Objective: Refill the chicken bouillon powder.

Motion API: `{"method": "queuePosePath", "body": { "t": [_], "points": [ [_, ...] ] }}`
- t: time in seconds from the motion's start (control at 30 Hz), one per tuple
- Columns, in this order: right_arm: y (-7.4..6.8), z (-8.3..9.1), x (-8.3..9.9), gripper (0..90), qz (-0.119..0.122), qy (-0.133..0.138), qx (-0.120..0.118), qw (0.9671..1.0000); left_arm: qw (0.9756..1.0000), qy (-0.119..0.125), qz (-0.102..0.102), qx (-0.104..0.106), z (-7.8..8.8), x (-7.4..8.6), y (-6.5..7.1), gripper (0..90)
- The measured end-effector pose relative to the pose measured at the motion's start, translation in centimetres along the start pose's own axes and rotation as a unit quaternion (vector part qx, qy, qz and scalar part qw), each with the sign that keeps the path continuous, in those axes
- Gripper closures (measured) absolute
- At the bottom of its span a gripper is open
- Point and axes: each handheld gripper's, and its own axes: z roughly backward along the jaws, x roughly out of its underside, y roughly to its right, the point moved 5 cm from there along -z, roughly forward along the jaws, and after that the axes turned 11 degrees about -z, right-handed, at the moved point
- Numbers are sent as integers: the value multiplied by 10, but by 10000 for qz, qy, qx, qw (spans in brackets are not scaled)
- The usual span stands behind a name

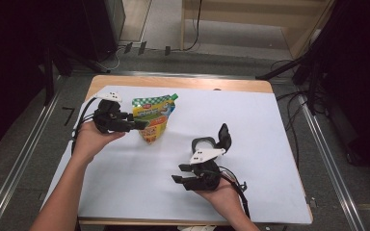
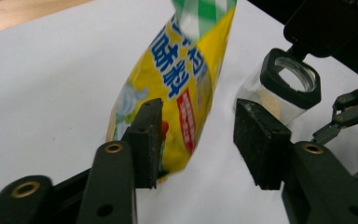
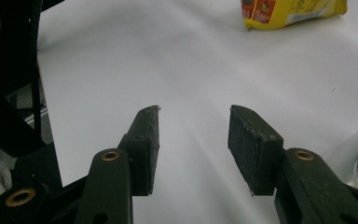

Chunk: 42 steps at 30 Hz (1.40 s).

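A yellow pouch (image 1: 152, 118) with a green checked top stands on the white sheet at the back left. My left gripper (image 1: 142, 125) reaches it from the left. In the left gripper view the pouch (image 2: 177, 93) stands between the jaws of the left gripper (image 2: 198, 140). The left pad lies against it and the right pad stands apart, so the gripper is open. A clear jar (image 1: 204, 144) with its black flip lid (image 1: 224, 135) raised lies mid-table, also in the left gripper view (image 2: 279, 88). My right gripper (image 1: 178, 173) is open just in front of the jar with nothing between its jaws (image 3: 193, 144).
The white sheet (image 1: 250, 120) covers a wooden table (image 1: 183, 83). The pouch's lower end (image 3: 293, 11) lies far ahead of the right jaws. Cables trail from both grippers. Dark stands and rails flank the table on both sides.
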Motion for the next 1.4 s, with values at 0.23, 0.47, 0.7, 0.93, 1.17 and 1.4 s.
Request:
{"method": "queuePosePath", "body": {
  "t": [0.23,0.47,0.7,0.93,1.17,1.4],
  "points": [
    [-5,-6,-24,533,50,103,105,9999,10000,16,28,-93,-13,-6,-4,643],
    [-6,-24,-37,537,0,140,66,9999,9998,123,-10,-177,-19,-4,-3,784],
    [-8,-33,-26,532,41,91,83,9999,9992,157,11,-360,-18,-5,-3,900],
    [-7,-30,-20,528,45,211,81,9997,9991,285,118,-294,-7,-13,-1,900],
    [-7,-33,-17,525,24,282,41,9996,9998,193,-88,-30,8,-26,20,900],
    [-12,-41,-16,521,80,278,-68,9996,9994,304,-54,163,27,-34,41,900]
  ]
}}
